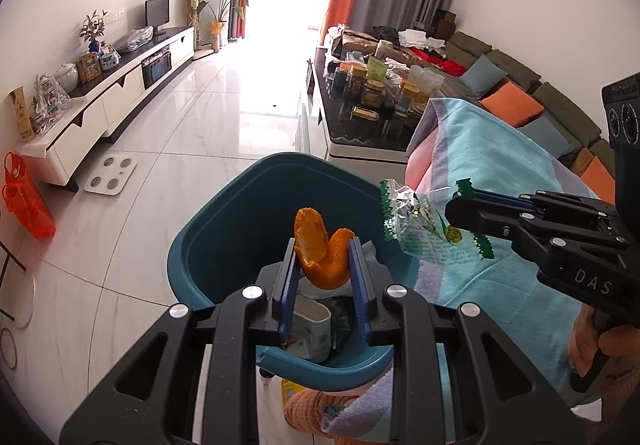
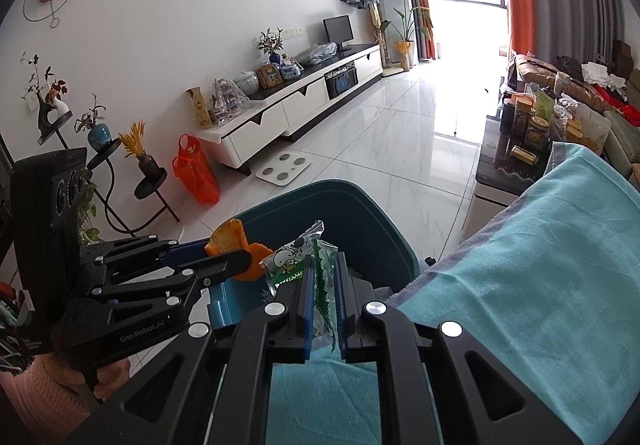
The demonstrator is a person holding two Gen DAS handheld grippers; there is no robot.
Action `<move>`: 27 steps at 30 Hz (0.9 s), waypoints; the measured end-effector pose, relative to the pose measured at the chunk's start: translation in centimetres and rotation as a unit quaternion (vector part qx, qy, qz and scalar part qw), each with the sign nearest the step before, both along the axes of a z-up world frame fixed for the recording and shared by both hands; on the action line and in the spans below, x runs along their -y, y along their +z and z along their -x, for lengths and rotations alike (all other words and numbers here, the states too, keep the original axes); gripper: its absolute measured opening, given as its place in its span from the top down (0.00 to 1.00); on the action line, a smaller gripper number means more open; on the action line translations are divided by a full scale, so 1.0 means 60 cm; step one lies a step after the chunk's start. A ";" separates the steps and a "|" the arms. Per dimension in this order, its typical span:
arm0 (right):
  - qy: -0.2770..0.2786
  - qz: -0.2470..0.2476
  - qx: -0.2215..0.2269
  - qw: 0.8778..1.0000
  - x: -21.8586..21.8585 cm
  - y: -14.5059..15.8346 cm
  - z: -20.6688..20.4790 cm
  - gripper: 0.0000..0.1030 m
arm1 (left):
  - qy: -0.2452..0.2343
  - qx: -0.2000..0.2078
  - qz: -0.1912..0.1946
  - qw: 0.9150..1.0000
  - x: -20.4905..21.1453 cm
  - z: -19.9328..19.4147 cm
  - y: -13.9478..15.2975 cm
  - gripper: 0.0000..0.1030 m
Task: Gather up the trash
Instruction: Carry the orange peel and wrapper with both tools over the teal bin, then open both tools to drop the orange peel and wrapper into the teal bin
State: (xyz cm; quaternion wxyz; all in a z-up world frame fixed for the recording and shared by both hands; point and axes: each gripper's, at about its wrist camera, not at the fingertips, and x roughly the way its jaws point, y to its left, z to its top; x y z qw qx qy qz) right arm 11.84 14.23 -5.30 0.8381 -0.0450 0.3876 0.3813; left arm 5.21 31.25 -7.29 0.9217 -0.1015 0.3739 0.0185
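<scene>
Dropping step in hand: left gripper (image 1: 324, 265) clamped on orange peel (image 1: 322, 255) above teal bin (image 1: 208, 241); right gripper (image 2: 322, 285) pinching snack wrapper (image 2: 296, 257) near rim. Next, probably: open jaws over bin.

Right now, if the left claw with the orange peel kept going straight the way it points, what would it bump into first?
Probably the trash inside the blue bin. The left claw, shut on the orange peel, points down into the bin's opening, where a paper cup lies just ahead. Depth is hard to judge.
</scene>
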 end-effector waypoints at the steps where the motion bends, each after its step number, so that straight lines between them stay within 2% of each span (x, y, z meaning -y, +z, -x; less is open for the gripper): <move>1: 0.000 0.003 -0.002 1.000 -0.004 -0.003 -0.002 0.92 | 0.000 -0.001 -0.001 1.000 -0.002 0.000 -0.002 0.76; 18: 0.005 0.019 -0.037 0.999 -0.044 -0.019 -0.029 0.90 | 0.017 -0.020 -0.008 1.000 -0.003 -0.026 -0.024 0.73; 19: 0.005 0.019 -0.039 0.999 -0.045 -0.020 -0.030 0.89 | 0.018 -0.021 -0.008 1.000 -0.004 -0.027 -0.025 0.73; 20: 0.006 0.017 -0.043 0.999 -0.047 -0.021 -0.030 0.83 | 0.020 -0.022 -0.007 1.000 -0.005 -0.029 -0.026 0.72; 21: 0.005 0.015 -0.045 0.999 -0.046 -0.021 -0.033 0.80 | 0.023 -0.022 -0.008 0.999 -0.006 -0.030 -0.027 0.69; 23: 0.002 0.011 -0.049 0.999 -0.042 -0.022 -0.035 0.80 | 0.027 -0.022 -0.008 0.999 -0.009 -0.031 -0.029 0.58; 27: -0.003 0.003 -0.055 0.998 -0.035 -0.024 -0.040 0.77 | 0.036 -0.014 -0.017 0.999 -0.008 -0.029 -0.024 0.42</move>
